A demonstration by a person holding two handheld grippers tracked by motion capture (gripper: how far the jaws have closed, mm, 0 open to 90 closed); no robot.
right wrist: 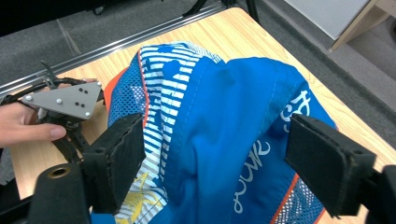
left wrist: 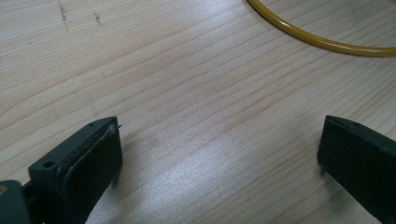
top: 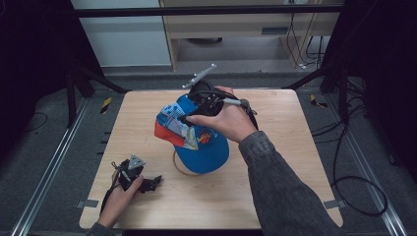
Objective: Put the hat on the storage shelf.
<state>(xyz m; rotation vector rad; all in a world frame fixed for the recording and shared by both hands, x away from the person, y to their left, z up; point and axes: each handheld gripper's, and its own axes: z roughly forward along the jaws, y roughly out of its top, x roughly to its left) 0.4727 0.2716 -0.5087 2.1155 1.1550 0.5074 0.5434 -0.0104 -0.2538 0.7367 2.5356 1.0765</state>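
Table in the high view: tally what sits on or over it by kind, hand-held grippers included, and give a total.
Blue cap: 1
Yellow ring: 1
Hand-held grippers: 2, the left hand-held gripper low by the table's near edge, the right hand-held gripper over the cap
Total: 4

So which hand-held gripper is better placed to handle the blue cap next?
Right, probably. The right hand-held gripper is directly over the blue cap, jaws open around its crown. The left hand-held gripper rests open on the table, apart from it.
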